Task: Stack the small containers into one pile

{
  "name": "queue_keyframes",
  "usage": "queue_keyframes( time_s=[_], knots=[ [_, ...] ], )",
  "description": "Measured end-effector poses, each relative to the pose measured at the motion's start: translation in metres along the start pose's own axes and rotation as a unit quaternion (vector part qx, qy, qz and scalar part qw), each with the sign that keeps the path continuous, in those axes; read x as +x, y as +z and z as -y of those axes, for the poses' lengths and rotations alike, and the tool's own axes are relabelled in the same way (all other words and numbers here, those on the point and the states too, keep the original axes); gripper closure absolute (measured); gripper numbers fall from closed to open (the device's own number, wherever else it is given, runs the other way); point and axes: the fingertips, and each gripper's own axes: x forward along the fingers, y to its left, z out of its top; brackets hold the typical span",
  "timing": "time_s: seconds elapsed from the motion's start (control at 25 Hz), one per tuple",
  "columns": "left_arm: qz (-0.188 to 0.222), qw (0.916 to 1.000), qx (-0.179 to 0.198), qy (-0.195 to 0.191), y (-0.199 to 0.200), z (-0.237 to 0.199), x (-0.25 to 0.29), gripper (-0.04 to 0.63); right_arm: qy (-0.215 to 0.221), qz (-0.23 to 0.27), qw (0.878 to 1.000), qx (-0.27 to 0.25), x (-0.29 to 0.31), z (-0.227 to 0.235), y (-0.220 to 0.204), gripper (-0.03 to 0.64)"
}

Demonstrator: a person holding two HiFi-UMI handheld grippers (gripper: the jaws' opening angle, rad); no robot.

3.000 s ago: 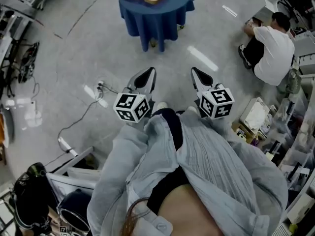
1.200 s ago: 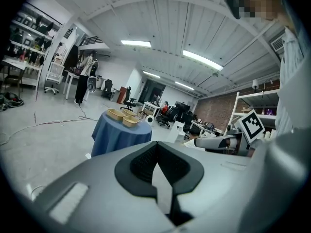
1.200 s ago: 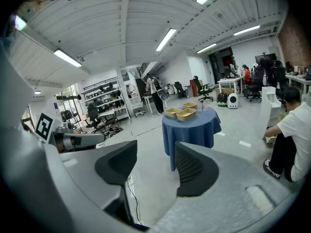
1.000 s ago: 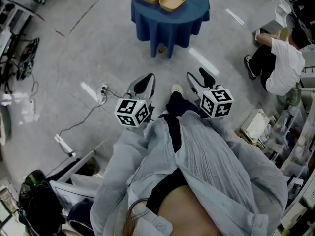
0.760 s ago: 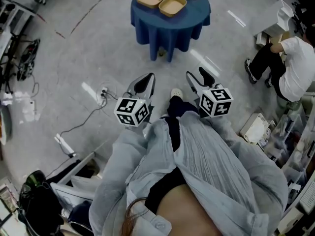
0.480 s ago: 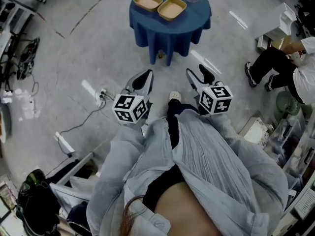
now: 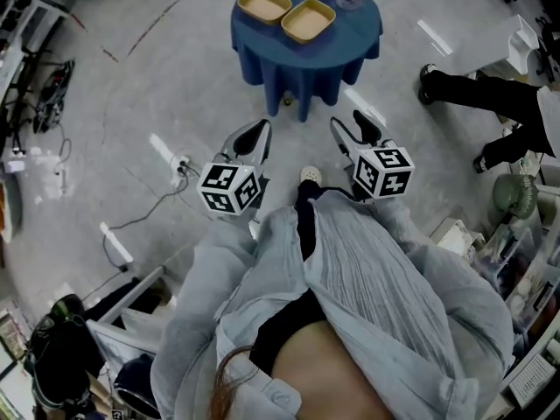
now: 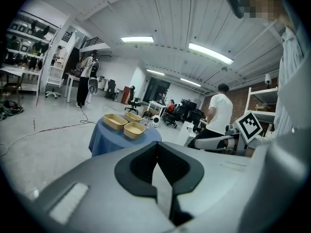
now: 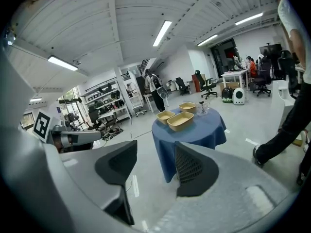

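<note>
Containers (image 7: 308,20) on table (image 7: 293,64), well beyond left gripper (image 7: 259,129), right gripper (image 7: 350,122)

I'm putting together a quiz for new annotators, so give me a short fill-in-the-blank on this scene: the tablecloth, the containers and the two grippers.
The tablecloth is ___ in colour. The tan containers lying on it number ___. Of the left gripper and the right gripper, the one with its jaws apart and empty is the ___.
Missing words: blue; three; right.
</note>
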Motion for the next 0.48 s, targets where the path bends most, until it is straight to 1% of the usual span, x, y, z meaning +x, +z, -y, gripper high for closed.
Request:
queue_keyframes(
  time_s=[0.28, 0.48],
  knots=[
    [0.002, 0.9999, -0.005, 0.014, 0.002, -0.004, 0.015, 0.583, 0.009, -0.002, 1.0, 0.004, 0.012, 0.017, 0.006, 0.374],
    [0.018, 0.9994, -0.008, 0.029, 0.005, -0.006, 0.018, 0.583, 0.022, -0.003, 1.0, -0.001, 0.018, 0.02, 0.01, 0.374]
  ],
)
